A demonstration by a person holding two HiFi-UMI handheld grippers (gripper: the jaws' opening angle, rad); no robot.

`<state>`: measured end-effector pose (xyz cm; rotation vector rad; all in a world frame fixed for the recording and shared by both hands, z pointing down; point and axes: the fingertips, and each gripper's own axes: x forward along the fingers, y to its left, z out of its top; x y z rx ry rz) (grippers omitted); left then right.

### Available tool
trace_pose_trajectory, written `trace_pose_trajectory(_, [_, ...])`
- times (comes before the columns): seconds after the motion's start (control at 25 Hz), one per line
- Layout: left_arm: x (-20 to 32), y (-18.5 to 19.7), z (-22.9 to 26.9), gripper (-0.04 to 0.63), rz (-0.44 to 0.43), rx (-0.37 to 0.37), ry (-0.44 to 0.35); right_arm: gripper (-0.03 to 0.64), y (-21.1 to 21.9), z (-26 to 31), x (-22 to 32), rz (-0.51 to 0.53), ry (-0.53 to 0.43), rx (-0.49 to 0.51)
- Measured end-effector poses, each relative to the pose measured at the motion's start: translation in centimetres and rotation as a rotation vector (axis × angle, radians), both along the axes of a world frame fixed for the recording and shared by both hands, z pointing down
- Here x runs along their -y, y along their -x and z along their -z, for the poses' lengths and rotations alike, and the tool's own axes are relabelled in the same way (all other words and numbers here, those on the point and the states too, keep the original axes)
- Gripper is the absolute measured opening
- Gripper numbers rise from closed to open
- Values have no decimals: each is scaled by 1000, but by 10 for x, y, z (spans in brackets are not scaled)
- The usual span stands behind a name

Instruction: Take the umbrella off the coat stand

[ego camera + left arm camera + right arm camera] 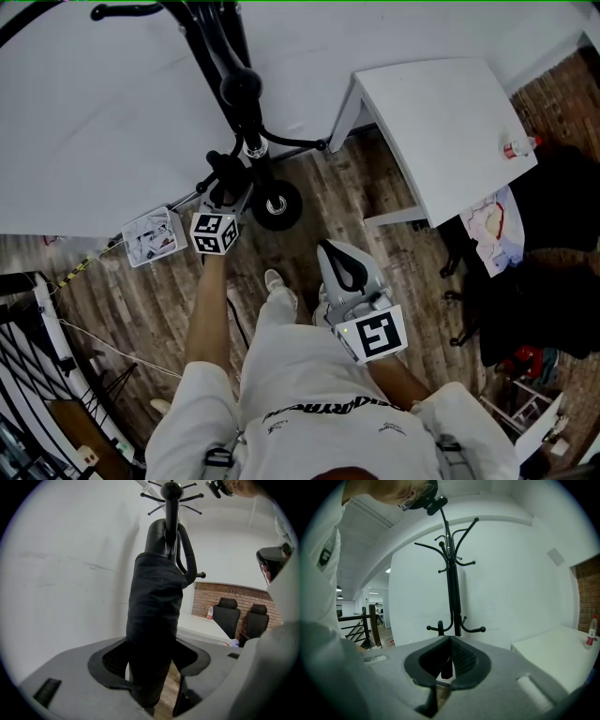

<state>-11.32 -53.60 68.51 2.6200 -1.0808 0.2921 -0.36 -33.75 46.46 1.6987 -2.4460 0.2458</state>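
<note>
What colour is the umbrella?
Black. The umbrella shows best in the left gripper view.

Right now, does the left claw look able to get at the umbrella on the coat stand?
Probably yes: the umbrella stands between the jaws of the left claw, which look closed on it, with nothing in the way.

Black folded fabric umbrella (154, 620) & black metal coat stand (451, 583) are seen vs plain white wall (70, 573). Brown wood-plank floor (328, 206), white table (441, 122) & red brick wall (220, 592) are noted.
</note>
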Motion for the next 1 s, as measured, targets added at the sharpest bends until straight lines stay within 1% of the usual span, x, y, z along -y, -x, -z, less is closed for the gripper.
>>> trace_pose_trajectory(0.32, [-15, 23, 21, 256, 54, -3, -5, 2, 6, 15, -4, 39, -30, 19])
trace_pose_trajectory(0.56, [-26, 40, 29, 256, 113, 31, -7, 2, 7, 24, -8, 77, -66, 15])
trace_pose_trajectory(0.76, [-37, 60, 37, 256, 163, 42, 7, 2, 11, 32, -15, 106, -82, 29])
trace_pose_trajectory(1.0, [-50, 71, 53, 256, 208, 68, 12, 2, 10, 36, -15, 124, -96, 58])
